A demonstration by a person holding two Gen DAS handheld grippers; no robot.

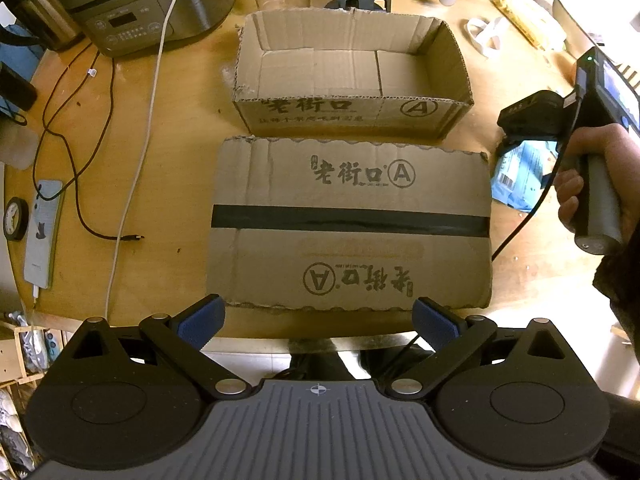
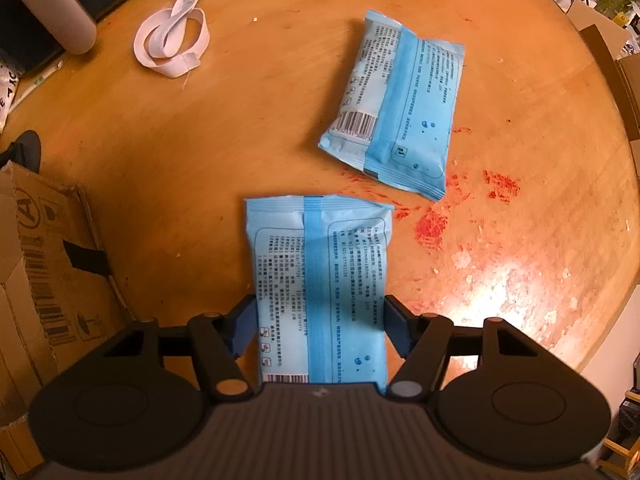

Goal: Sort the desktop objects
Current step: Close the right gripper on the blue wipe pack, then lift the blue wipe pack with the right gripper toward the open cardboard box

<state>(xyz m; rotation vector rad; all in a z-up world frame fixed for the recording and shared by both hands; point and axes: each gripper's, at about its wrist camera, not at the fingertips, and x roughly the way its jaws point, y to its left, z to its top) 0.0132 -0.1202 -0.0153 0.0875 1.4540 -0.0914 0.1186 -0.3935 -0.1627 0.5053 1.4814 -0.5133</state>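
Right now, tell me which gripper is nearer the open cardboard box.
Left. The left gripper faces the open cardboard box beyond the flat carton; the right gripper straddles a blue packet off to its right.

Left tool [image 1: 319,318] fingers spread wide, nothing between them. Right tool [image 2: 319,326] fingers closed against both sides of a pack; right hand [image 1: 576,184] wraps the handle.

Warm, dimmish indoor light. Strong glare patch on wooden table [image 2: 500,280] in right wrist view. Heavy fisheye bending at edges, dark corners. Overexposed floor [image 1: 520,320] under left view. Centres sharp.
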